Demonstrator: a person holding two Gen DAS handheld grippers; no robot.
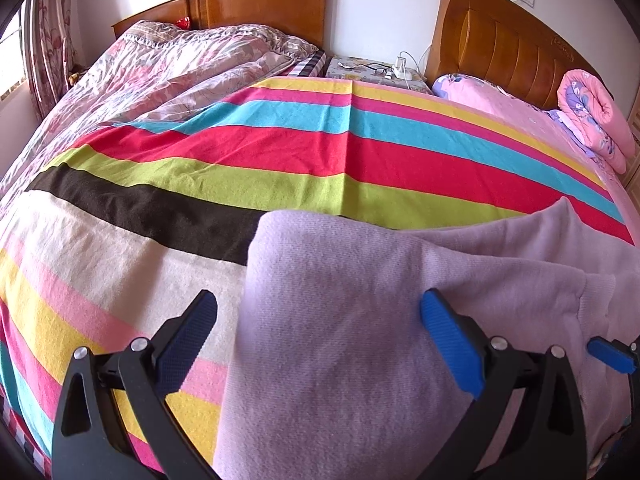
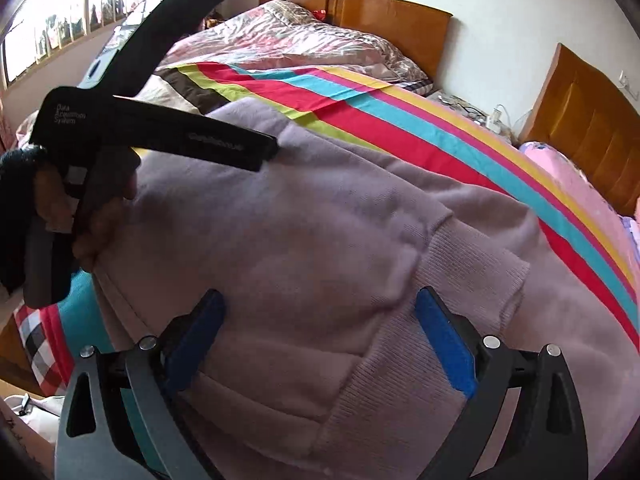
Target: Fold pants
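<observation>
Your pants (image 1: 340,320) are pale lilac knit, lying on the striped blanket (image 1: 200,152) that covers the bed. In the left wrist view they fill the lower middle and right, from about 6 o'clock round to 3 o'clock; their left edge is a soft rounded fold running up to a blunt corner near the centre. Toward 3 o'clock a second layer lies over the first, with a ribbed band (image 1: 596,300) bunched at its edge.

Your left gripper (image 1: 320,344) points down at the cloth with its jaws wide. The left blue pad (image 1: 188,344) hangs over bare blanket, the right pad (image 1: 452,344) over the pants, so the folded edge lies between them; I cannot tell whether either pad touches. A blue tip of the other tool shows at 4 o'clock.

In the right wrist view the pants (image 2: 300,240) fill the centre, and a ribbed hem (image 2: 472,264) runs diagonally toward 3 o'clock. At 9 o'clock your left hand (image 2: 100,216) grips the black handle of the left tool. Your right gripper (image 2: 320,344) is angled down over the pants, jaws spread wide, nothing pinched between the pads (image 2: 444,344)
</observation>
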